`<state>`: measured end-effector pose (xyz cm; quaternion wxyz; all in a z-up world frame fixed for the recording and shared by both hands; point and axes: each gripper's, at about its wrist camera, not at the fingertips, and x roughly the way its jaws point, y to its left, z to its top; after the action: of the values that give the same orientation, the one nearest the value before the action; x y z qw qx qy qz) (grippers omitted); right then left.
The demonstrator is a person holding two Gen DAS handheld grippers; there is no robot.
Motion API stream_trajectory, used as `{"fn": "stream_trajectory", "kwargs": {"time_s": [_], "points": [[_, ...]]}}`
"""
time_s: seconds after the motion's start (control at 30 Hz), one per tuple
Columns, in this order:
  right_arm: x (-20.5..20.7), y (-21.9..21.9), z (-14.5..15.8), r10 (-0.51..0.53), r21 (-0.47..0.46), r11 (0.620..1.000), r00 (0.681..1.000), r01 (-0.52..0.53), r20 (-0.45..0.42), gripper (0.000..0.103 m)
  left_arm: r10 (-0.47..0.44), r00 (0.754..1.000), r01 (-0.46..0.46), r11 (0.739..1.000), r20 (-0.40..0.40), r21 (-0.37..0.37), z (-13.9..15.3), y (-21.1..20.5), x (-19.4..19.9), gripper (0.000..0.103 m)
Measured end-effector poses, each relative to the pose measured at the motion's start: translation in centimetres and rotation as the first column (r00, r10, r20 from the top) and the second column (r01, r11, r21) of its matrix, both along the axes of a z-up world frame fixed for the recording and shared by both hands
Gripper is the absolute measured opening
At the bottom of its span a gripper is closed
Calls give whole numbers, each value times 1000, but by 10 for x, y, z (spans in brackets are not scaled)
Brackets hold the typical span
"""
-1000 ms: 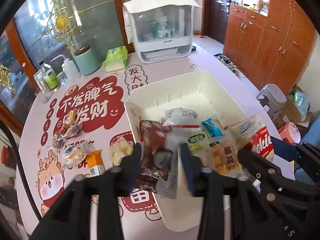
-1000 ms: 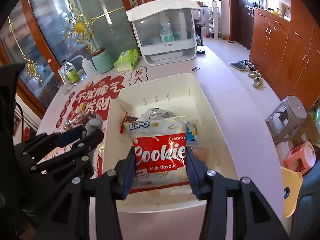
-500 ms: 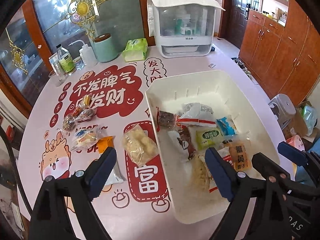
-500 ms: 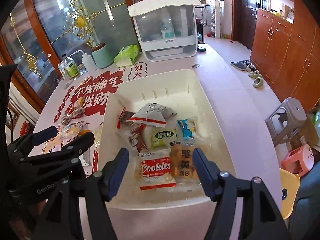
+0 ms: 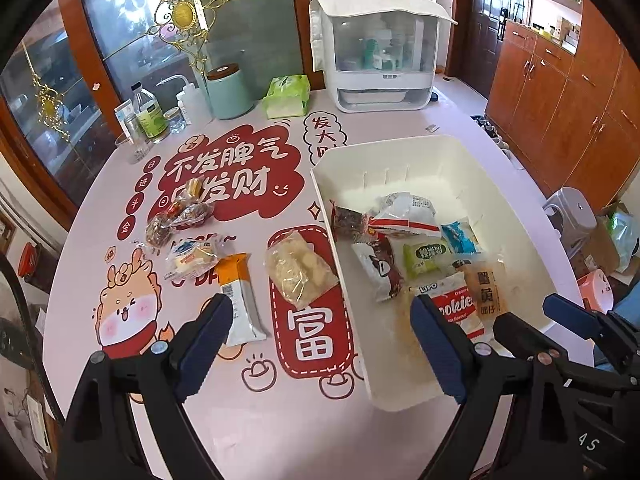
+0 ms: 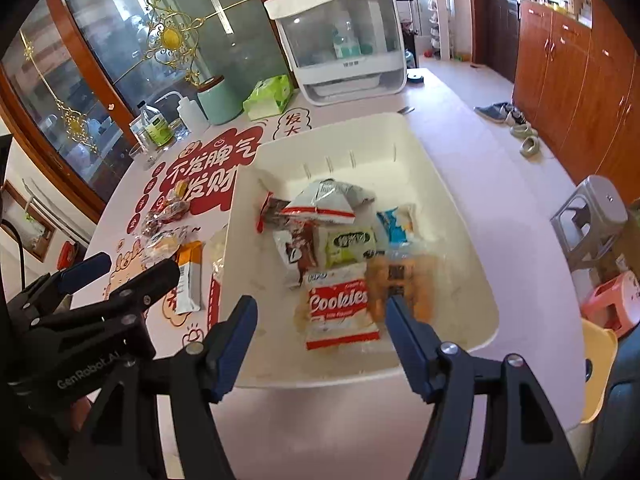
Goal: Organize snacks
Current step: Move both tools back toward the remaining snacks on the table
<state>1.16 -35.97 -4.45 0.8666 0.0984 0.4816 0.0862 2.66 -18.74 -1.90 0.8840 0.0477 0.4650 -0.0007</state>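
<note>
A white bin [image 5: 400,148] [image 6: 460,248] on the table holds several snack packets, among them a red Cookies pack [image 6: 340,312] [image 5: 458,308] and an orange pack [image 6: 400,284]. Loose snacks lie left of the bin: a clear bag of pale pieces [image 5: 300,268], an orange-and-white packet [image 5: 238,300], a small wrapped cake [image 5: 192,256] and dark wrapped sweets [image 5: 176,216]. My left gripper [image 5: 324,344] is open and empty above the table by the bin's near left corner. My right gripper [image 6: 320,340] is open and empty above the bin's near edge.
At the table's back stand a white lidded cabinet [image 5: 380,52], a green tissue pack [image 5: 288,96], a mint canister [image 5: 228,92] and bottles [image 5: 150,116]. A grey stool [image 6: 592,216] and wooden cupboards [image 6: 580,80] are to the right.
Both grippers opened and pulled back. The left let go of a dark packet and the right let go of the Cookies pack; both now lie in the bin.
</note>
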Motion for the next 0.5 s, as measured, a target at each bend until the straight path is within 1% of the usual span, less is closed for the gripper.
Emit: {"fn": "stream_trajectory", "kwargs": {"time_s": [0.27,0.5], "points": [[-11,8,-5,-1,39,999,1000,0,20,69,13,1000,-13,1000,-1,10,1,14,-8,90],[-14,32,0,12,18,1000,998,-13,62,69,47,999,-47,999,2,-8,1,48,-9,90]]}}
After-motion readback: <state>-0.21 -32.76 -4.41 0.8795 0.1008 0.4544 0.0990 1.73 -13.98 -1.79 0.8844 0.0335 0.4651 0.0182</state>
